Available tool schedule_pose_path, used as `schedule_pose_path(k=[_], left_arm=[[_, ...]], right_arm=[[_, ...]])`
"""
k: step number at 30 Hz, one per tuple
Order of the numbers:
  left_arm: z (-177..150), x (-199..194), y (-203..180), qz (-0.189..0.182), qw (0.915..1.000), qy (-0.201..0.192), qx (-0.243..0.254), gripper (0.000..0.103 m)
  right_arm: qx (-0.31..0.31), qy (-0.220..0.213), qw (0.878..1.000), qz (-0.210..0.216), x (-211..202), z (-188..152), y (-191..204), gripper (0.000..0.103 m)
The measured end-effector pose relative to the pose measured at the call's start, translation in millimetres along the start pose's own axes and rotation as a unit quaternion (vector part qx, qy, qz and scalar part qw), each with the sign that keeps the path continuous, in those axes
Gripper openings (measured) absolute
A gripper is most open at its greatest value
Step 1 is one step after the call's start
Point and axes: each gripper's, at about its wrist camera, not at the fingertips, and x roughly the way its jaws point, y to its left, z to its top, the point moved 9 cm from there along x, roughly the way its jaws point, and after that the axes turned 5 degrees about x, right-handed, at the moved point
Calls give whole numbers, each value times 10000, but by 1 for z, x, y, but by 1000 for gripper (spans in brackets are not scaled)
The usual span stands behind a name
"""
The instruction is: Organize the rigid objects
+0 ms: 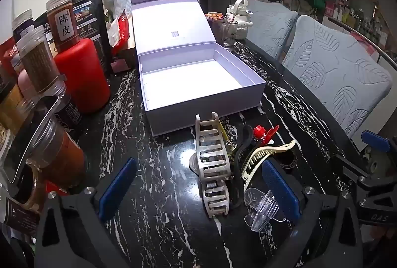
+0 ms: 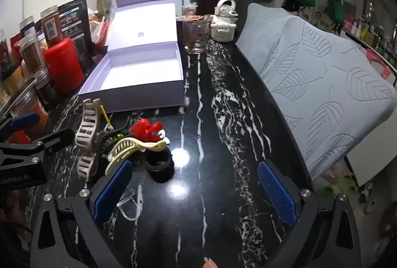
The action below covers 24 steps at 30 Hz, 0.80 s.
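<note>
Blue-padded fingers of the left gripper [image 1: 197, 190] stood spread wide over the dark marbled desk [image 1: 153, 168], holding nothing, with the pile of hair clips lying just beyond and partly between them. Nearest lay a clear clip [image 1: 263, 208], close against the right-hand pad, beside a tall beige claw clip [image 1: 211, 163], a cream toothed clip [image 1: 268, 154], a black clip [image 1: 242, 151] and a red clip [image 1: 264, 134]. A black ring [image 2: 158, 162] sat at the pile's edge. The right gripper [image 2: 196, 191] was likewise open and empty, poised over bare desk to the right of the pile. Behind the clips, the white box [image 1: 206, 104] stood with its lid raised and its tray bare. Judging by that empty tray, the sorting had not begun: every clip remained on the desk, and all of them were presumably yet to go into the box. Jars [image 1: 37, 64] and a red canister [image 1: 82, 74] crowded the desk's left side.
</note>
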Motion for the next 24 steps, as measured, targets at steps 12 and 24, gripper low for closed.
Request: schedule_pose_path(k=[12, 24], left_arm=[[0, -1, 0, -51, 10000, 14, 21, 103], [1, -4, -3, -101, 9999, -3, 83, 103]], right_arm=[[20, -11, 10000, 25, 1, 0, 0, 103], [37, -18, 10000, 51, -1, -2, 0, 103]])
